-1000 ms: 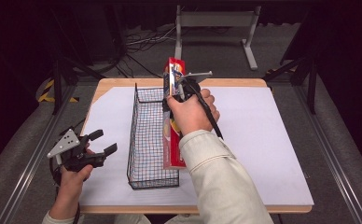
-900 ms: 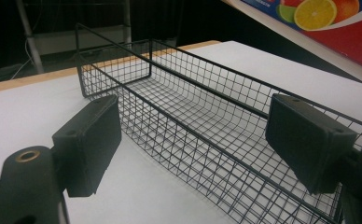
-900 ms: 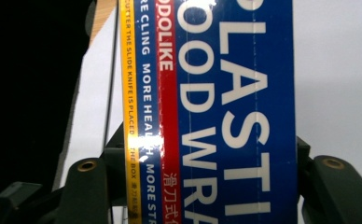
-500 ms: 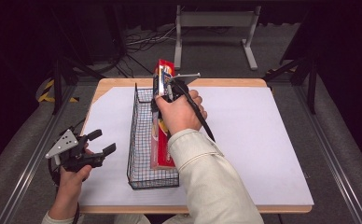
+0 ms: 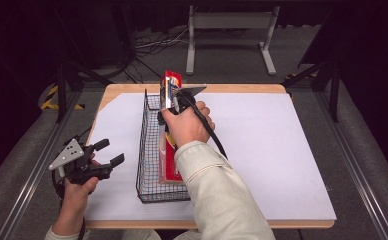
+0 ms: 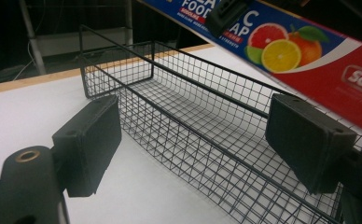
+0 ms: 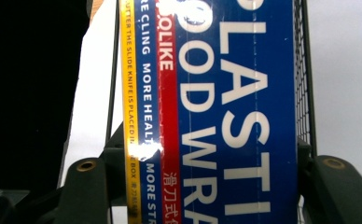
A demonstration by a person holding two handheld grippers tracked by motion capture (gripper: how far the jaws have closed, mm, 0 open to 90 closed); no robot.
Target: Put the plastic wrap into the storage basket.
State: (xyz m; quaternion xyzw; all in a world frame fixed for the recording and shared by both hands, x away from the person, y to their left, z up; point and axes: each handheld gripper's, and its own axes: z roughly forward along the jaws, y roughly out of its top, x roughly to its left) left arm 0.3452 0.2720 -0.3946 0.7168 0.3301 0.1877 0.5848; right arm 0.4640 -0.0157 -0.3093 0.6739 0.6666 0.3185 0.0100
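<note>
right gripper [image 5: 174, 100]: we've got it clenched on the plastic wrap box [image 5: 170, 150], box tilted, lower end down inside the wire basket [image 5: 149, 150], top end sticking out above the far rim
left gripper [image 5: 107, 152]: ours is released, jaws wide apart, hovering just left of the basket
surface [image 5: 262, 150]: white, basket sits on it

One wire basket [image 5: 152, 165] stands on the table [image 5: 282, 150], and there is one table, covered by one white sheet [image 5: 262, 130]. One box of plastic wrap [image 5: 171, 85] is present, long and red and blue. Two grippers are counted: a left gripper [image 5: 108, 152] and a right gripper [image 5: 174, 97]. Two hands hold them, one each. Beyond the table stands one pale metal frame [image 5: 229, 20] on the floor.
</note>
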